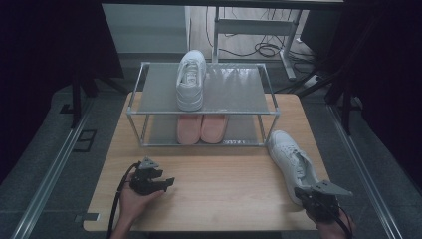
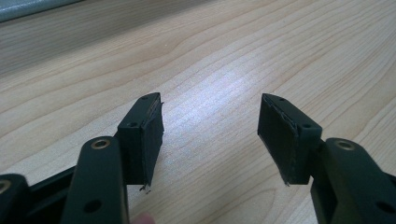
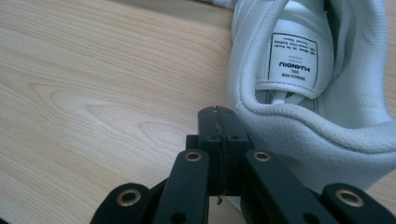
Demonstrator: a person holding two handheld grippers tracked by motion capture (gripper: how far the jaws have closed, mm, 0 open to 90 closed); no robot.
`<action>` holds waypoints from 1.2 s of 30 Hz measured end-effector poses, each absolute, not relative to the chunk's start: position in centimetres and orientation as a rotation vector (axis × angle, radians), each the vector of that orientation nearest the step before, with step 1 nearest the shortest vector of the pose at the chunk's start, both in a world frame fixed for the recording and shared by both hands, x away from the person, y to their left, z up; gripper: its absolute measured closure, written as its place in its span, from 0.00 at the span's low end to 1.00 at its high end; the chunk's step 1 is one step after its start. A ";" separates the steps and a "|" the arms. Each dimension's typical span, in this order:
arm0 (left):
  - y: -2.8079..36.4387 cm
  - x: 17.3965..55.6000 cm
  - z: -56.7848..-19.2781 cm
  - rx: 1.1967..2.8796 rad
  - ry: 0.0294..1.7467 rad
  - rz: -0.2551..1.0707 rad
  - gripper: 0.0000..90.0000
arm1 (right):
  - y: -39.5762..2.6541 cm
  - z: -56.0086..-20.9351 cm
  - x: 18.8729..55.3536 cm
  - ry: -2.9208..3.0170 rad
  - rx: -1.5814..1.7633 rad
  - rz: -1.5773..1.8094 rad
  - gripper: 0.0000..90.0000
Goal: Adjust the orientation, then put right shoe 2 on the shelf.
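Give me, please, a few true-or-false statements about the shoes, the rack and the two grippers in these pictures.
1. A white leather sneaker stands on the top shelf of the metal two-tier rack. True.
2. The pink shoes sit on the top shelf. False: on the lower shelf.
3. The left gripper is shut. False: its jaws stand apart over the wooden table.
4. The right gripper is shut, beside the second white sneaker. True.

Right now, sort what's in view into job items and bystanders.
Job: white leather sneaker on the table; matching white sneaker on the top shelf; grey metal two-tier shoe rack; shut right tool.
Bystanders: pink pair on the lower shelf; open left tool.
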State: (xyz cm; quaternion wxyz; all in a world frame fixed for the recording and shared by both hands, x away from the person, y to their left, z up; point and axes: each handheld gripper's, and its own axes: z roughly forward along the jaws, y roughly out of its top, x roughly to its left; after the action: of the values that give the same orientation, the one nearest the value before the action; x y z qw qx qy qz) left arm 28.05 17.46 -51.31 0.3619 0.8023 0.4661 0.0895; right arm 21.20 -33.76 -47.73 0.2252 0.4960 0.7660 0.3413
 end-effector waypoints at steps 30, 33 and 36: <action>17.2 27.9 -51.5 2.082 1.207 0.238 0.46 | -34.9 -44.0 23.5 2.085 1.268 1.179 1.00; 17.3 27.9 -51.5 2.082 1.214 0.241 0.46 | -35.0 -43.8 24.3 2.084 1.260 1.195 1.00; 17.4 27.9 -51.6 2.084 1.216 0.240 0.46 | -35.2 -43.7 25.0 2.084 1.261 1.196 0.99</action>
State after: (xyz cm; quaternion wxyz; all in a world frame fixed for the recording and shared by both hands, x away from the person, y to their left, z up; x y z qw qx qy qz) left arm 27.93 17.35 -51.58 0.3509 0.8047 0.4698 0.0927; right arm 25.04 -35.16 -43.68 0.2125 0.4542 0.7504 0.4307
